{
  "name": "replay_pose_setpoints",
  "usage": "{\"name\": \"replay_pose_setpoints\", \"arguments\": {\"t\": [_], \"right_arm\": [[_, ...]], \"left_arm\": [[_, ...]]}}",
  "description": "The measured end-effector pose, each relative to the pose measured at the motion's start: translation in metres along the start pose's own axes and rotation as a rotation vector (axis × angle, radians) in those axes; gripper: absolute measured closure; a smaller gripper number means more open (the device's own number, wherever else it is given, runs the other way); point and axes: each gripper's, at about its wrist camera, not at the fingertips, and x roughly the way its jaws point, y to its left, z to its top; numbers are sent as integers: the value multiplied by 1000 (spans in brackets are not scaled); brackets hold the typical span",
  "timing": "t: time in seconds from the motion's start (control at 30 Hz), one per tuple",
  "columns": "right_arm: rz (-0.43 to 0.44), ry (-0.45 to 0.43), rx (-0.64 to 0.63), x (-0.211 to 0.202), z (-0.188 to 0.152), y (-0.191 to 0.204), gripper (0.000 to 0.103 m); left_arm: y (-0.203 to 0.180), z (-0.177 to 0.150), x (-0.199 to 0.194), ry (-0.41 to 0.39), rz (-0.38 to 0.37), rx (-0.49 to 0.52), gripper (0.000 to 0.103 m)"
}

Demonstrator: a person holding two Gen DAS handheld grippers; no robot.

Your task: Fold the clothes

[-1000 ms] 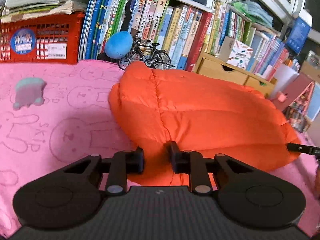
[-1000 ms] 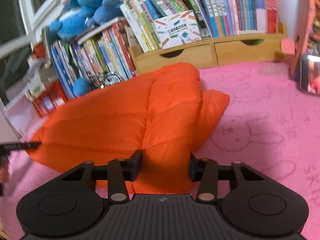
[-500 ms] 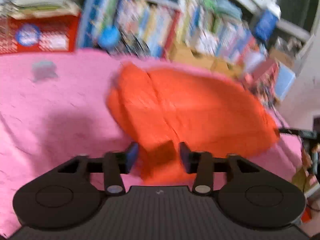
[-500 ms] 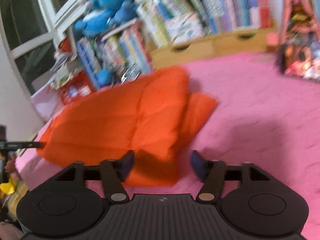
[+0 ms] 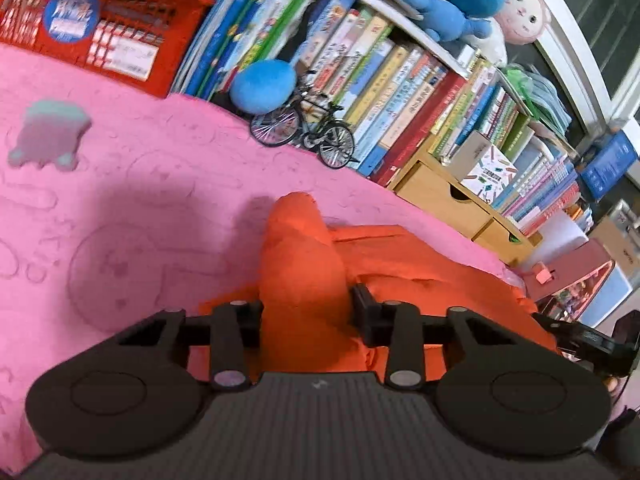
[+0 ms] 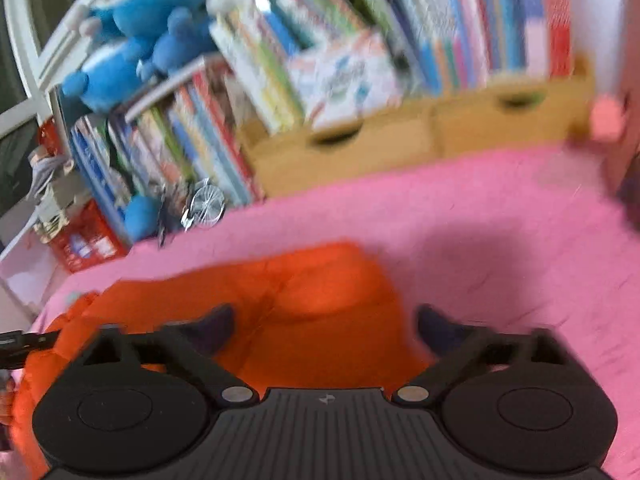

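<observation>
An orange puffer jacket [image 5: 420, 272] lies on the pink blanket [image 5: 140, 208]. In the left wrist view a thick roll of its fabric stands up between the fingers of my left gripper [image 5: 308, 308], whose jaws are closing and press it from both sides. The blurred right wrist view shows the jacket's [image 6: 240, 280] other end under my right gripper [image 6: 326, 324]. Its jaws are closing but still stand wide, with orange fabric between them and the right fingertip [image 6: 436, 324] over the blanket beside the jacket's edge.
Rows of books [image 5: 400, 92] and wooden drawers [image 5: 436, 196] line the far edge of the blanket. A toy bicycle [image 5: 308, 128], a blue ball [image 5: 262, 86] and a red crate [image 5: 100, 32] stand there too. Pink blanket stretches to the left [image 5: 80, 240] and right [image 6: 520, 240].
Both grippers pulled back, then came in low over the jacket's ends. The left view rolled, and fabric now bulges between the left jaws. The right jaws stand much wider than a second ago.
</observation>
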Motion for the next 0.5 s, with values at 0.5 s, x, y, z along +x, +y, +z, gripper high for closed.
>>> {"name": "replay_pose_setpoints", "arguments": {"t": [0.5], "right_arm": [[-251,-56,-34,-54,-48,13,83]], "left_arm": [[-34,-2,0,-61,105,160,61]]}}
